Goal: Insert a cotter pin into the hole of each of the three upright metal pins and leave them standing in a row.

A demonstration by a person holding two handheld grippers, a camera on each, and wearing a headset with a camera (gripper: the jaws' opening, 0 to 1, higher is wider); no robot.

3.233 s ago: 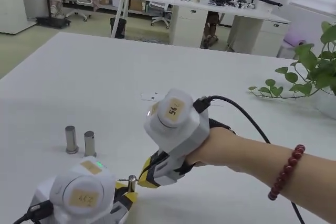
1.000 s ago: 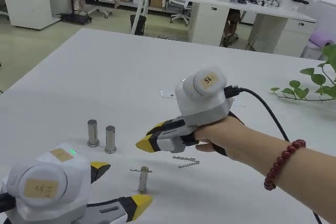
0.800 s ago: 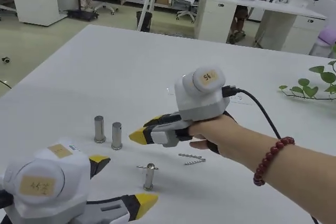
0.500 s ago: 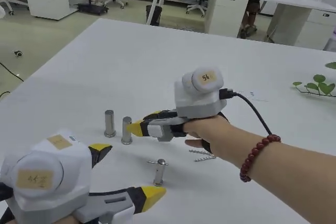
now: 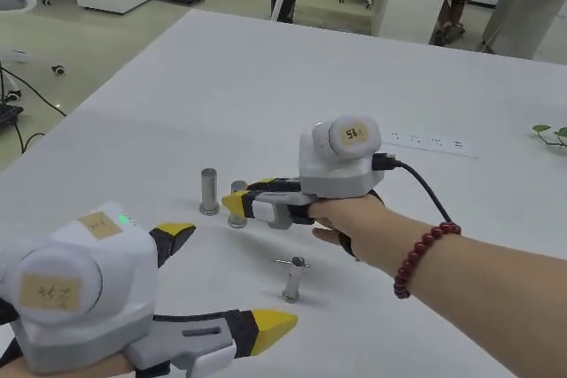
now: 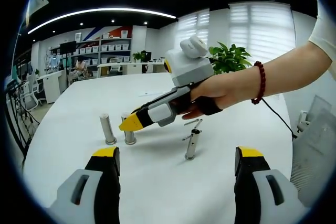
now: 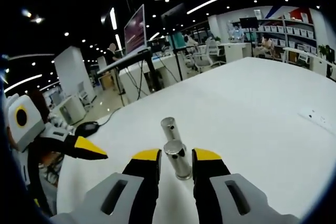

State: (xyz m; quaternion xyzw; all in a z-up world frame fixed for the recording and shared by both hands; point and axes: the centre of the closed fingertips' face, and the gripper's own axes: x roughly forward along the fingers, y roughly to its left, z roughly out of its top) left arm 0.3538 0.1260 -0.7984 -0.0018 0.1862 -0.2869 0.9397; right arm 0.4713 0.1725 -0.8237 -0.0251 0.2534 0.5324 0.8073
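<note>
While right gripper (image 7: 176, 157) straddles nearer bare pin (image 7: 177, 165) at mid-frame, jaws slightly apart, not clamping, left gripper (image 6: 177, 153) hangs wide open, empty. Pin likely light, stiff, slick steel, tippy: grip mid-shaft, leave top clear.

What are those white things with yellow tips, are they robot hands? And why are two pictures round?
No robot here: a person holds a white two-jaw gripper with yellow tips in each hand. The square picture comes from a camera on the person's head; each round one comes from a small camera riding on a gripper. Three things stand on the white table. One short grey metal pin already has a thin wire cotter pin poked through its top. The left gripper hangs open, holding nothing. The right gripper has its jaws close on either side of a plain grey metal pin, with a second plain pin just behind it. I cannot tell whether it is squeezing.
</note>
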